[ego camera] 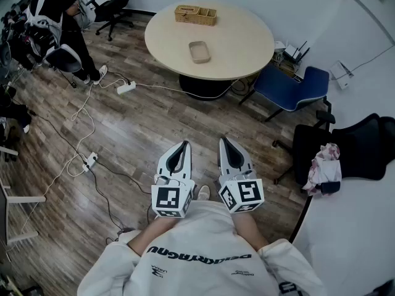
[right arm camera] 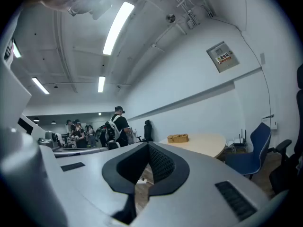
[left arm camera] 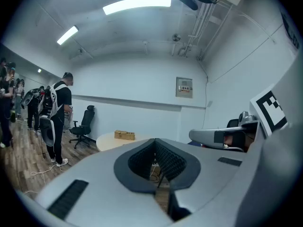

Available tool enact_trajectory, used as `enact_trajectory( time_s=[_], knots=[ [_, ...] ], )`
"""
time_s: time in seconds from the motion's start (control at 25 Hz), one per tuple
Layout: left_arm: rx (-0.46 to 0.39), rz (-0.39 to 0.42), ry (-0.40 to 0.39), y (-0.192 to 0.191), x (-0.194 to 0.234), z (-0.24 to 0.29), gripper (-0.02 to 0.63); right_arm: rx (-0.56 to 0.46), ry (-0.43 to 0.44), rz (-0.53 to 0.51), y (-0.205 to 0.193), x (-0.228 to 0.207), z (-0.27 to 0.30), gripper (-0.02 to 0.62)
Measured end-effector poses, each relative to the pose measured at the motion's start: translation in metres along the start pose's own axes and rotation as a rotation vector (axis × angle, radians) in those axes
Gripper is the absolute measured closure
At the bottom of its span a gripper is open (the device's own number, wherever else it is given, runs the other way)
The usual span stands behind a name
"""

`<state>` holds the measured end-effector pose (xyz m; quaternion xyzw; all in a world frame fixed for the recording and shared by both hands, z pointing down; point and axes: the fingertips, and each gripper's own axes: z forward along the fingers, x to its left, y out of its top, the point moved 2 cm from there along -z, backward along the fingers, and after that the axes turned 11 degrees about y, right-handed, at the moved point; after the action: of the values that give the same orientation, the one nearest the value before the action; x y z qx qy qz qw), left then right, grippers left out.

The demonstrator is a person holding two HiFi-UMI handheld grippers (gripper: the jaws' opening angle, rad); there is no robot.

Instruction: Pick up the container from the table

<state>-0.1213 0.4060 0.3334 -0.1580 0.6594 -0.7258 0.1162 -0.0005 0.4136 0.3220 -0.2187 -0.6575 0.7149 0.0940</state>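
While well beyond the left hand-held gripper (ego camera: 184, 145), container (ego camera: 199, 52) on round table (ego camera: 247, 39).

A round, pale table (ego camera: 241, 48) is standing on the wooden floor (ego camera: 142, 128). A woven basket (ego camera: 195, 15) is sitting by the table's far edge. A small beige container (ego camera: 199, 52) is lying nearer the middle, apart from the basket.

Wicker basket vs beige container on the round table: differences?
The wicker basket is woven, brown and larger; the beige container is smooth, paler and smaller. The basket sits at the far edge of the round table, the container nearer its middle. Both are open-topped.
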Motion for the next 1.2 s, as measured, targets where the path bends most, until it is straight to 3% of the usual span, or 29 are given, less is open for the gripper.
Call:
enact_trajectory(
  time_s=[0.48, 0.84, 1.2],
  knots=[
    [-0.002, 0.003, 0.029, -0.007, -0.039, 0.016, 0.591, -0.013, 0.041, 0.022, 0.002, -0.038, -0.016, 0.563],
    [0.043, 0.01, 0.072, -0.03, -0.055, 0.02, 0.591, 0.018, 0.072, 0.04, -0.015, -0.057, -0.02, 0.562],
    [0.055, -0.018, 0.053, -0.038, -0.046, 0.077, 0.591, 0.057, 0.046, 0.031, -0.019, -0.091, 0.019, 0.563]
  ],
)
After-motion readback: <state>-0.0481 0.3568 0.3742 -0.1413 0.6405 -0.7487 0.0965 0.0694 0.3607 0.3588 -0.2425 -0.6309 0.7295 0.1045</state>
